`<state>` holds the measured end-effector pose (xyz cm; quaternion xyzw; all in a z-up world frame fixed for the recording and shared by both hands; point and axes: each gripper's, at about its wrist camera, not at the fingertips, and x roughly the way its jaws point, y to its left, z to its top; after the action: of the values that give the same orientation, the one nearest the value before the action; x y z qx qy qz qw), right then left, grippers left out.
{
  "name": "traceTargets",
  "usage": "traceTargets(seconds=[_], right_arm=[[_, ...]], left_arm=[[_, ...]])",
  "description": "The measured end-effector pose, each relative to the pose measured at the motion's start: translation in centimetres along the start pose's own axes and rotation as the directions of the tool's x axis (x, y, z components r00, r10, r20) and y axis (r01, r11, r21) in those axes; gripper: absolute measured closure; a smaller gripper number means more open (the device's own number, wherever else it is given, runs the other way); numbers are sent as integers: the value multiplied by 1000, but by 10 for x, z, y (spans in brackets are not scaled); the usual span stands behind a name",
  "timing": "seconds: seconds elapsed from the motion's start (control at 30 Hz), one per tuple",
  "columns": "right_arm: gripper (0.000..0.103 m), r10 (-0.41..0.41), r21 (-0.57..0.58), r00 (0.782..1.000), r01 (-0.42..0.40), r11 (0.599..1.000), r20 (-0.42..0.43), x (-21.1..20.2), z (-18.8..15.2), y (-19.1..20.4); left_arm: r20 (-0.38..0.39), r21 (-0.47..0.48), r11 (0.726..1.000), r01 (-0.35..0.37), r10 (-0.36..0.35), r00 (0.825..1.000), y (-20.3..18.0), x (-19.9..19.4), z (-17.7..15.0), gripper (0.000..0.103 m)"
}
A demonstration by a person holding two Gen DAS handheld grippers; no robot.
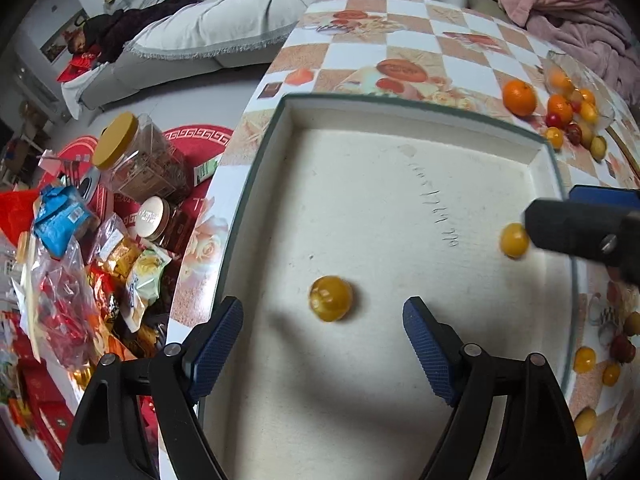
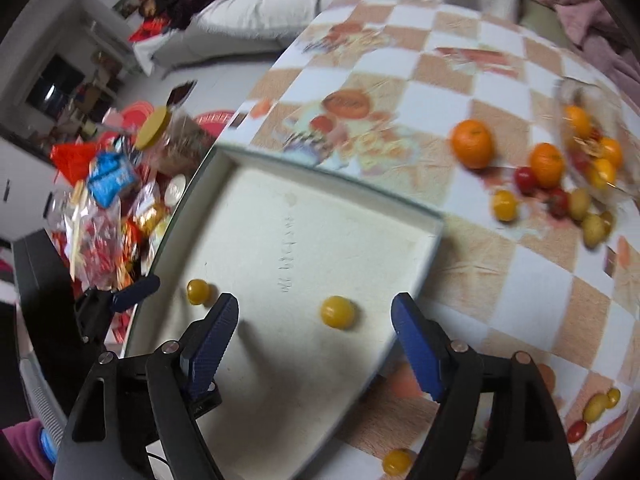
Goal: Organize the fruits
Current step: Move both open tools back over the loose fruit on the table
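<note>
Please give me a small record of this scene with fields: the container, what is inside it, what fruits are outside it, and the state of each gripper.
container: shallow white tray on the checkered table
inside tray: two yellow tomatoes, one before the left gripper, one near the right rim
outside tray: two oranges, red and yellow small fruits beside them
left gripper: open, holds nothing
right gripper: open, holds nothing

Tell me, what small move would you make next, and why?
Probably take the right gripper toward the loose fruit on the table beyond the tray. Both grippers are open and empty, the left gripper too, and only two yellow fruits lie in the tray.
</note>
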<state>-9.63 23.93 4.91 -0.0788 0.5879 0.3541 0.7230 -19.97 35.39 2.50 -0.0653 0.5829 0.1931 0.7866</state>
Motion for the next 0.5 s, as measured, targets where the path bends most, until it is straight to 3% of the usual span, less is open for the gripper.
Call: traceTargets(seconds=[0.23,0.5], right_arm=[[21,-93,167,995,86,982,36,-40,-32,-66],[21,-224,374,974,203,905,14,-85,-93,-160]], left_arm=[[52,89,994,69,-74,996,-44,-27,14,20],[49,245,953,179,-197,979,-125,-45,20,20]])
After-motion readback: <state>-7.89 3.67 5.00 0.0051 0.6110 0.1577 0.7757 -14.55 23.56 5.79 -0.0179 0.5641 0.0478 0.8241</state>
